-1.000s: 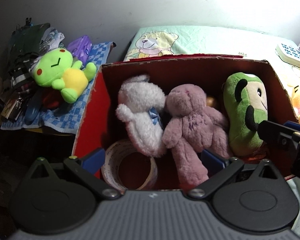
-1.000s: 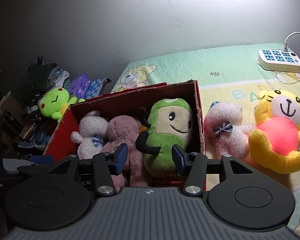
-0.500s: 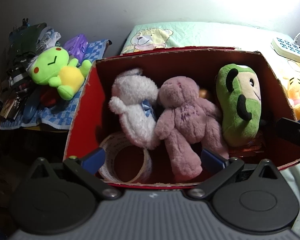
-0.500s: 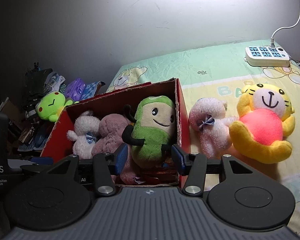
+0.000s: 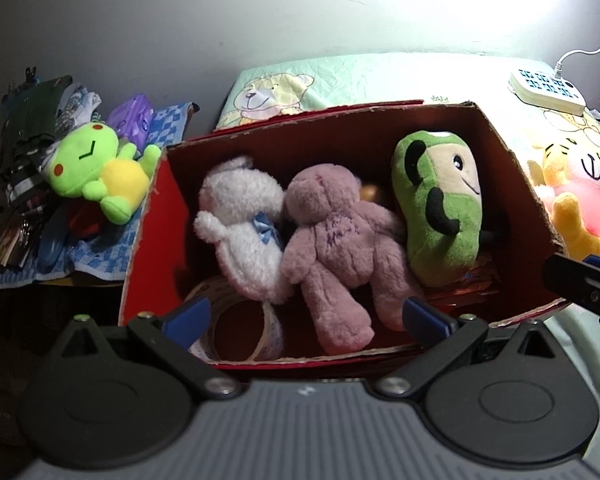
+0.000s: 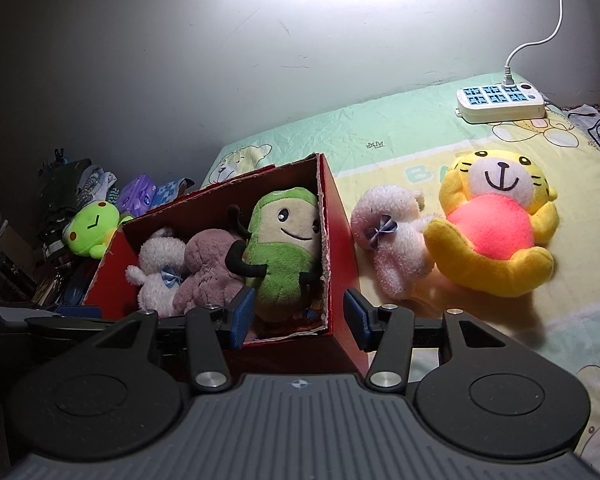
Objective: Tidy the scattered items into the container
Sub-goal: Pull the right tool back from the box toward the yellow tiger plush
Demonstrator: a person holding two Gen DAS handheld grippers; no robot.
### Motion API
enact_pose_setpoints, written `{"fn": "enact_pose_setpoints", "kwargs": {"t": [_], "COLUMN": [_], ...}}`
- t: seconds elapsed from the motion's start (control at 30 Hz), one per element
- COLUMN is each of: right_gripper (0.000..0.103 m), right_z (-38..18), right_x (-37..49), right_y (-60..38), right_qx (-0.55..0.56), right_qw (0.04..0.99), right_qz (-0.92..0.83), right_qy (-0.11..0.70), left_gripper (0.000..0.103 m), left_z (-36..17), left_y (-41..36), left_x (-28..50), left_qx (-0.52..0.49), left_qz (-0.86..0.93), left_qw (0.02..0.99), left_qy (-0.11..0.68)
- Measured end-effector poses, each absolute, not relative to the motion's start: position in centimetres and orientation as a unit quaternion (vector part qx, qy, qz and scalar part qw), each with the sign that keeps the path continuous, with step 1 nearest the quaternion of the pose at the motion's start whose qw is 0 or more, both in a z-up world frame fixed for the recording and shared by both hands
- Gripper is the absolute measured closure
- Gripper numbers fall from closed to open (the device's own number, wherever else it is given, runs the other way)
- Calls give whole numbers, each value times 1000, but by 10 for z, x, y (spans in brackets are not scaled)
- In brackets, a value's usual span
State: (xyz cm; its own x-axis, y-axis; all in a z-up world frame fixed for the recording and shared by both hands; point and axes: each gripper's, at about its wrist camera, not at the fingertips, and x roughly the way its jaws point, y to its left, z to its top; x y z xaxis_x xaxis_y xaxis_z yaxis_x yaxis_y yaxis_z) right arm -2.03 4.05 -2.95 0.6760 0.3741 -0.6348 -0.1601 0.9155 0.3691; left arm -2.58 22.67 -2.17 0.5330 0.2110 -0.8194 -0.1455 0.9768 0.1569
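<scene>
Three plush toys already sit in the red cardboard box [image 5: 148, 248]: a white fluffy bear with a blue bow [image 5: 240, 224], a mauve fluffy bear [image 5: 332, 240] and a green bean-shaped plush with a smiling face [image 5: 436, 204]. A roll of clear tape [image 5: 240, 332] lies on the box floor at the near left.

Outstanding items on the pastel printed bed sheet [image 6: 380, 140]: a pale pink fluffy bear with a purple bow [image 6: 392, 240], just beside the box's right wall, and a yellow tiger plush with a pink belly [image 6: 496, 232], touching the pink bear. A lime-green frog plush [image 5: 92, 172] lies on a blue checked cloth [image 5: 100, 256] left of the box.

Gripper state: the left gripper [image 5: 304, 316] stands wide and empty above the box's near edge. The right gripper [image 6: 298, 312] stands partly parted and empty, astride the box's near right corner.

Likely hazards:
- A jaw of the right gripper could catch the box wall and drag or tip the box.
- The pink bear and tiger touch; a loose grasp may snag both, or only fur, and drop the load.
- The box is nearly full; the large tiger may not seat and could spill out.
- The white power strip [image 6: 500, 100] and its cable lie behind the toys; a wide sweep could catch them.
</scene>
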Motion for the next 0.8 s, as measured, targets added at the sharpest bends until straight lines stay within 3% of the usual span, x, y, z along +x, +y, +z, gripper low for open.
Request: {"fn": "enact_pose_setpoints", "kwargs": {"t": [0.8], "right_gripper": [50], "right_z": [-44], "right_x": [10], "right_y": [-58], "right_qx": [147], "right_qw": [889], "right_qz": [147], "right_qy": [408], "left_gripper": [1], "left_z": [0], "left_y": [131], "left_x": [-2], "left_qx": [48], "left_qz": [70], "left_qw": [891], "left_qy": [446]}}
